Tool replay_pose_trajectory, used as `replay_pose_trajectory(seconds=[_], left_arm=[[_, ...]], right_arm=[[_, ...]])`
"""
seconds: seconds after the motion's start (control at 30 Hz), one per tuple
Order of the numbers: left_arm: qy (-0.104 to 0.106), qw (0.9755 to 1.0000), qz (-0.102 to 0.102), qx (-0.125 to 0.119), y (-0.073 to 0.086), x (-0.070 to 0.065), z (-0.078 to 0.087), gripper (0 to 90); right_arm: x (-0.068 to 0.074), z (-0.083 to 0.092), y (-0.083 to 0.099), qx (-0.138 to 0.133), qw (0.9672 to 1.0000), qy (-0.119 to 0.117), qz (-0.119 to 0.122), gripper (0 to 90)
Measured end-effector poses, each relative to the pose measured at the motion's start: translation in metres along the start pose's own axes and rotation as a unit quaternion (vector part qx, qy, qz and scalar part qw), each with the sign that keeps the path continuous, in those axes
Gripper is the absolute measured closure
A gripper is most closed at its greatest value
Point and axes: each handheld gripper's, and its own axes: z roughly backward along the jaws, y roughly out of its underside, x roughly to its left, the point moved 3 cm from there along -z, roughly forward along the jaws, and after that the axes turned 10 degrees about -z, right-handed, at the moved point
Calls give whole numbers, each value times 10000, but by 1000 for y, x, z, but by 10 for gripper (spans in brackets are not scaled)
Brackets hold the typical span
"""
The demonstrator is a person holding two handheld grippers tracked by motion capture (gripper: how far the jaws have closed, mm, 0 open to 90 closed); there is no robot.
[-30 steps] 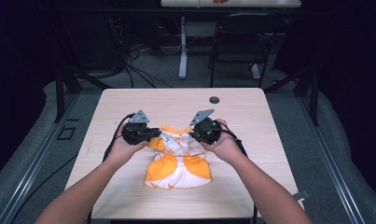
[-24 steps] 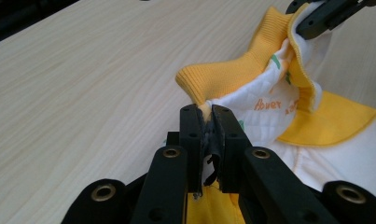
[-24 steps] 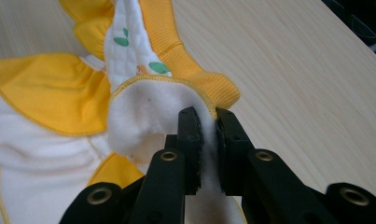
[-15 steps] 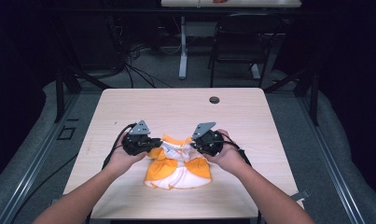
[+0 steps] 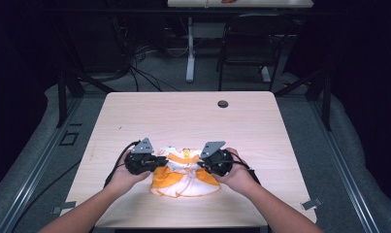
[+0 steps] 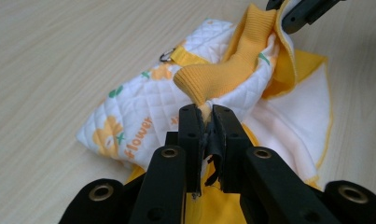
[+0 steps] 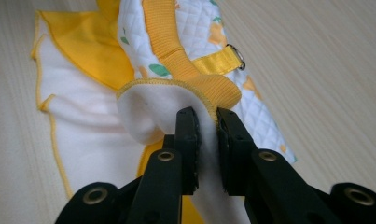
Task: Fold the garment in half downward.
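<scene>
A small white quilted garment [image 5: 183, 180] with orange ribbed trim and yellow lining lies on the wooden table [image 5: 183, 121] near its front edge. My left gripper [image 5: 162, 160] holds its left upper end. In the left gripper view the left gripper [image 6: 207, 114] is shut on a fold of the orange trim of the garment [image 6: 139, 109]. My right gripper [image 5: 201, 164] holds the right upper end. In the right gripper view the right gripper [image 7: 206, 119] has white fleece of the garment [image 7: 78, 107] pinched between its jaws, which have just been opening slightly.
A small dark round cap [image 5: 222, 103] sits in the table's far side. Beyond the table stand a chair [image 5: 253, 48] and a white table leg [image 5: 190, 48], with cables [image 5: 135, 68] on the floor. A metal D-ring [image 7: 237, 55] hangs on the garment's yellow strap.
Both hands have moved toward the table's near edge and down, carrying the garment with them. The garment now lies lower and flatter on the table.
</scene>
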Motion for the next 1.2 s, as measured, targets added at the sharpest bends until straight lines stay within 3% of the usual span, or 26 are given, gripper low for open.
replay_pose_trajectory(seconds=[0.4, 0.77, 0.87, 0.97, 1.2], left_arm=[[210, 9997, 94, -79, 13, -20, 7, 750], [234, 9991, 220, -276, 6, -21, 23, 658], [190, 9991, 213, -301, 3, -19, 26, 658], [89, 9993, 202, -300, -1, -15, 26, 687], [9, 9994, 338, -109, 0, -3, 13, 854]], right_arm=[[13, 10, 25, -160, 9982, -377, -440, 651], [19, 35, 33, -288, 9967, -536, -544, 597], [18, 40, 32, -412, 9963, -502, -559, 634], [13, 41, 28, -417, 9966, -380, -594, 729], [-3, 19, 17, -392, 9951, -229, -882, 828]])
